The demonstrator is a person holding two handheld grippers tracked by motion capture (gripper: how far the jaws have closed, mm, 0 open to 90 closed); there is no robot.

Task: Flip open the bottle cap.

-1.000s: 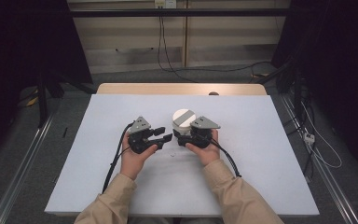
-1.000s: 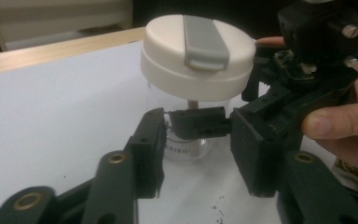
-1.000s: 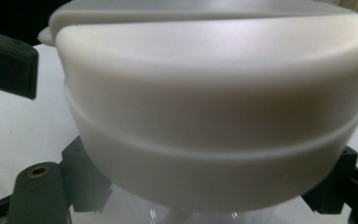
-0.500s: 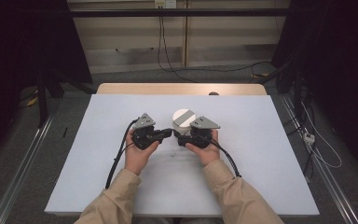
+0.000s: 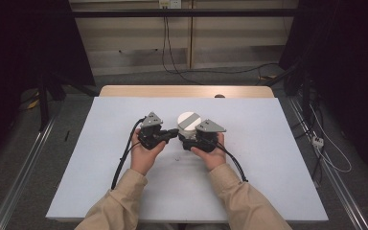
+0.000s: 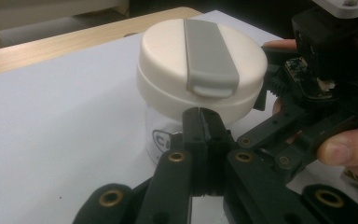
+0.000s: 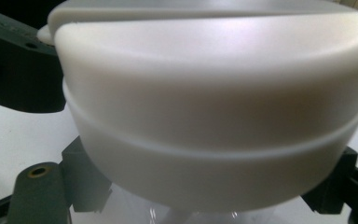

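Now the left hand-held gripper (image 5: 172, 133) sits with its two black jaws pressed flat against each other, nothing between them; they have just been closing. In the left gripper view the joined tips (image 6: 200, 122) stand right at the lower rim of a cream lid (image 6: 201, 70), just below the front end of the grey flap (image 6: 209, 55) that runs across the lid's top. Whether the tips touch the rim I cannot tell.

Beyond those tips stands the jar (image 5: 188, 122), a clear-walled container with dark print low on its side (image 6: 161, 138), upright on the white counter (image 5: 268, 158). From above it lies between the two grippers, slightly farther from the person than both.

On the far side of the jar from the left hand-held gripper, the right hand-held gripper (image 5: 186, 142) reaches in at the clear body under the lid. In the right gripper view the lid (image 7: 214, 116) looms directly above and in front of that gripper's jaws, with black jaw parts showing low on either side (image 7: 84, 182) and the clear wall (image 7: 135, 210) between them, so this gripper is pinching the jar below its lid. A thumb (image 6: 349, 151) of the right hand rests on that gripper's body.

Each forearm wears a tan sleeve (image 5: 120, 201), and black cable (image 5: 124, 158) trails back from the left gripper toward the person.
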